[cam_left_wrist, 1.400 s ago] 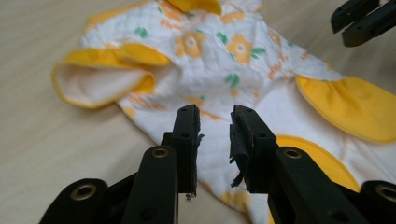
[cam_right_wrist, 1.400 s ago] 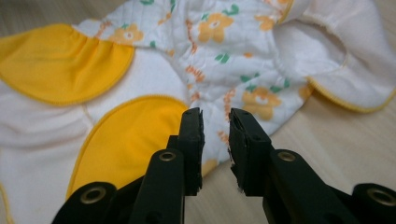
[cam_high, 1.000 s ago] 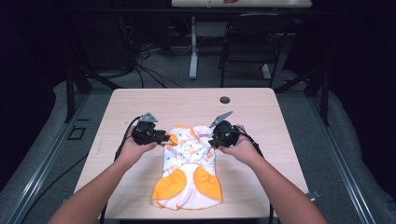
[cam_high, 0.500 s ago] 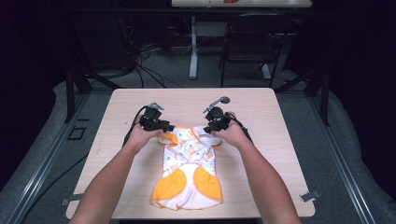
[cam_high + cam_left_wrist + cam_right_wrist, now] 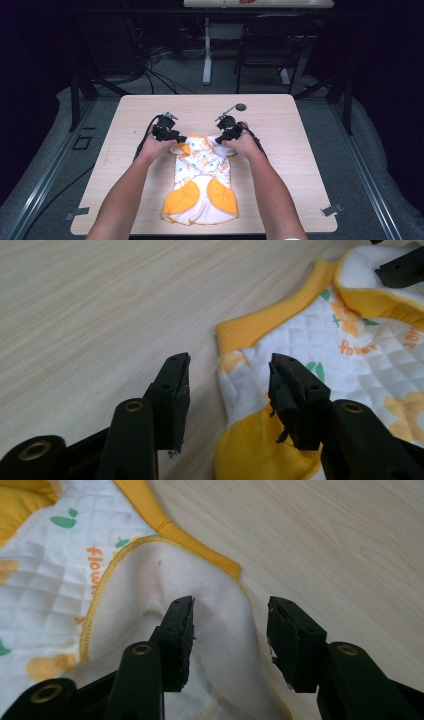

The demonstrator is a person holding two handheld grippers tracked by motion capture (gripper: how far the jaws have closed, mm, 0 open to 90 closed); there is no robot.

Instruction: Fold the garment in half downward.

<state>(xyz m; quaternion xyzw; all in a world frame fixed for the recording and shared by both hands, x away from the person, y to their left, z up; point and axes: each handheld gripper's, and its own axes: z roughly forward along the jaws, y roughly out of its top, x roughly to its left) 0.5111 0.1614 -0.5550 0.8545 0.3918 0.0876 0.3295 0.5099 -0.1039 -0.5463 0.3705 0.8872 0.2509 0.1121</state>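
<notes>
Where hands (image 5: 155, 146) cover garment (image 5: 200, 185), collar hidden.

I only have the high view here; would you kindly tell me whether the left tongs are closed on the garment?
Observer: No. The left tongs are open, their jaws straddling the edge of the garment.
Operator: Thank you. And are the right tongs gripping it?
Observer: Not yet. The right tongs are open too, one jaw over the white fleece lining, the other over bare table.
Operator: What lies between the left jaws?
Observer: The garment's edge and bare wood, just below the yellow ribbed cuff.
</notes>
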